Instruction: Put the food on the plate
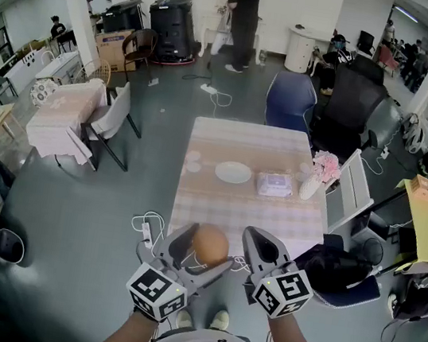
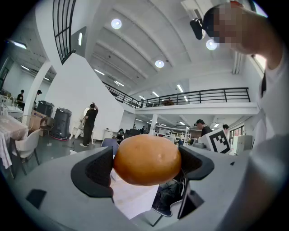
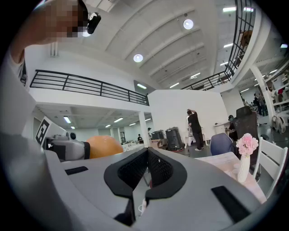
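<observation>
A: Orange-brown bun, head view: it sits between the jaws of the left gripper, close to the near edge of the table. White plate lies farther up the table, well apart from the bun.
B: Right gripper?
A: Just beside the left one, about level with it.
B: Left gripper view. Orientation of the bun?
A: Oval outline, wider than tall. Long axis runs crosswise, jaw to jaw, roughly level, so each end points into one black pad. Jaws stand wide and are clamped on it.
B: Right gripper view?
A: Both pads meet in the middle, closed on each other. Bun shows at far left in the other gripper, rounded side toward this camera. Vase of pink flowers stands on the table at right.
</observation>
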`<state>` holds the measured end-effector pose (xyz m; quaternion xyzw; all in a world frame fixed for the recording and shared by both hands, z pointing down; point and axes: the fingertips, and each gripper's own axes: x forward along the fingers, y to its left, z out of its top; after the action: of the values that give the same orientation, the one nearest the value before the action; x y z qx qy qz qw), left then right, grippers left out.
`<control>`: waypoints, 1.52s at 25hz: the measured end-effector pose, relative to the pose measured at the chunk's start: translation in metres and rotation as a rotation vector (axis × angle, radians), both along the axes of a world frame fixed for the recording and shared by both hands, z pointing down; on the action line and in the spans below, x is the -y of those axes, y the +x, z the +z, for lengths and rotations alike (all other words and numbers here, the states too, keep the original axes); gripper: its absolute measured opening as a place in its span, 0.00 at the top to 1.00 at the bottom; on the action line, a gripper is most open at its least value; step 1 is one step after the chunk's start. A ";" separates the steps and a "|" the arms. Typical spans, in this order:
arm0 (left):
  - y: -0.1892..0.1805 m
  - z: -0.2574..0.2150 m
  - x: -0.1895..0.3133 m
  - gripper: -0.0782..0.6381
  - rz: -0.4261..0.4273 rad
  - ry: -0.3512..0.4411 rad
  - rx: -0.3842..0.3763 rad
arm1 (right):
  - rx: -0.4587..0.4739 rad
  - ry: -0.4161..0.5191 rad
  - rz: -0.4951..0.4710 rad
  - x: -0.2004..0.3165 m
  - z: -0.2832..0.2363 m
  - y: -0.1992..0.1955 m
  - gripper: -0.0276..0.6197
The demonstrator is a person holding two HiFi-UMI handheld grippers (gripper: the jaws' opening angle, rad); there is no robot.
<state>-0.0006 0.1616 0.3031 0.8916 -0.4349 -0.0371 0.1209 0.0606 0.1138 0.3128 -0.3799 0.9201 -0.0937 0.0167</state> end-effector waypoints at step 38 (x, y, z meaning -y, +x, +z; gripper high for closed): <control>0.034 0.012 0.027 0.27 -0.044 -0.001 0.073 | 0.076 -0.028 -0.038 0.023 0.004 0.048 0.93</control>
<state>0.0334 0.1350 0.3150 0.8825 -0.4584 -0.0070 0.1047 0.1081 0.0910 0.3164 -0.3587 0.9245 -0.1214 0.0446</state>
